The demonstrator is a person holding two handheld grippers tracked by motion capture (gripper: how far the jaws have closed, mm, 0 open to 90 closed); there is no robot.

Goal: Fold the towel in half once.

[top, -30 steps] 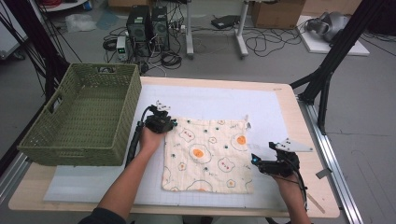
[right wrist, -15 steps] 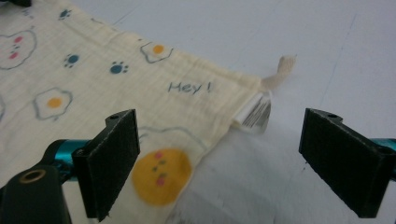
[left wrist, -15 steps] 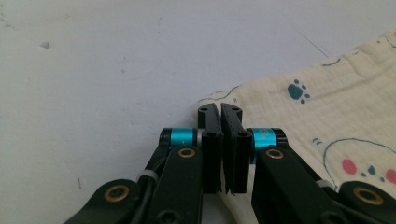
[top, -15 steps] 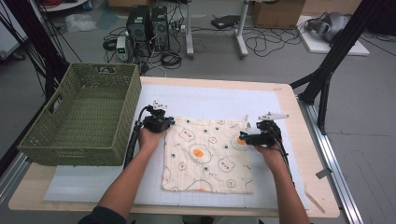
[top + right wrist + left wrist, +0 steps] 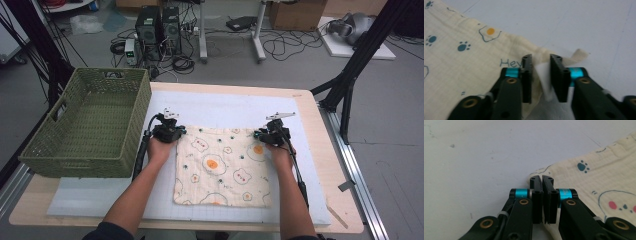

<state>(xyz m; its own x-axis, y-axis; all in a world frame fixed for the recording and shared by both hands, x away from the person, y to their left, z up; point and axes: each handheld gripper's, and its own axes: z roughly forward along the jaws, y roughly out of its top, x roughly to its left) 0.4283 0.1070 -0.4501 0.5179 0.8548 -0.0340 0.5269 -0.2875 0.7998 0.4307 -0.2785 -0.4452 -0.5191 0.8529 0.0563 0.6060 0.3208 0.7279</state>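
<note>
1 cream cloth, printed with fried eggs and paw marks, lies spread flat on the white mat in the middle of the worktop. We see its 2 far corners each met by a claw. Our left claw is clenched on the cloth's far left corner: in the left gripper view the jaws stand pressed together with the fabric edge running in between them. Our right claw sits at the far right corner with its jaws a little apart, cloth and a white tag lying in the gap, not yet pinched; a short fabric loop pokes out just beside it. In the high view both hands rest at the cloth's far edge, forearms along its sides. 1 green woven basket stands at the worktop's left, near the left claw but apart from the cloth.
</note>
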